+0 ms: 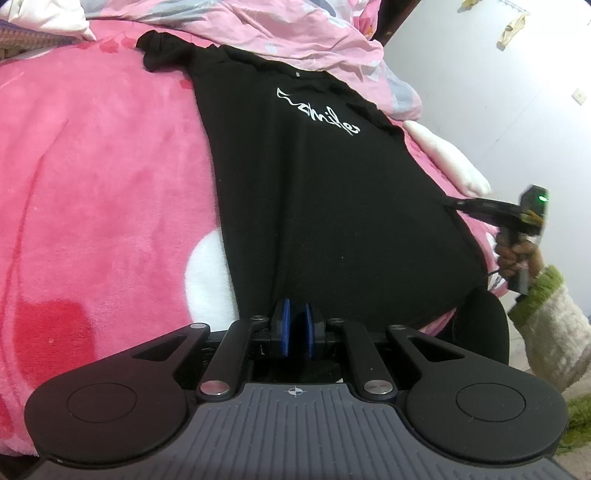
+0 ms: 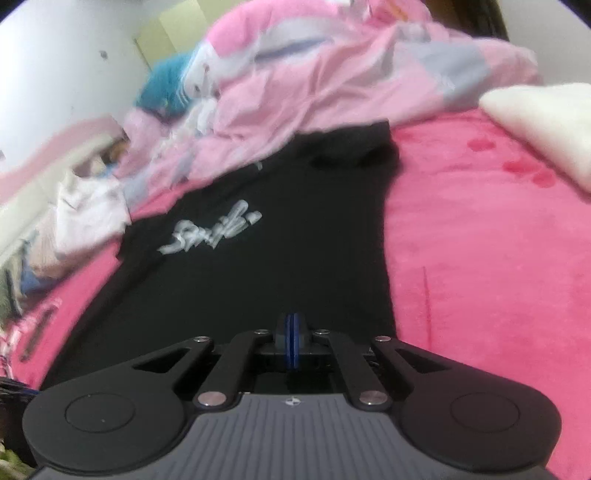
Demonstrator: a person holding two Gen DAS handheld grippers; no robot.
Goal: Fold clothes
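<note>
A black T-shirt (image 1: 314,203) with white script lies spread flat on a pink fleece blanket (image 1: 92,166), collar at the far end. My left gripper (image 1: 297,325) sits at the middle of the near hem, its blue pads nearly together with dark cloth in the narrow gap. A hand (image 1: 513,254) holds my right gripper (image 1: 452,203), whose tips touch the shirt's right side edge. In the blurred right wrist view, that right gripper (image 2: 293,332) is shut over the T-shirt (image 2: 258,277), pads pressed together. Whether cloth is pinched between them does not show.
A crumpled pink and grey duvet (image 1: 295,33) is heaped beyond the collar. A white pillow (image 1: 454,166) lies by the shirt's right edge, near a white wall (image 1: 498,92). Loose white clothes (image 2: 85,206) and a teal bundle (image 2: 162,85) lie farther off.
</note>
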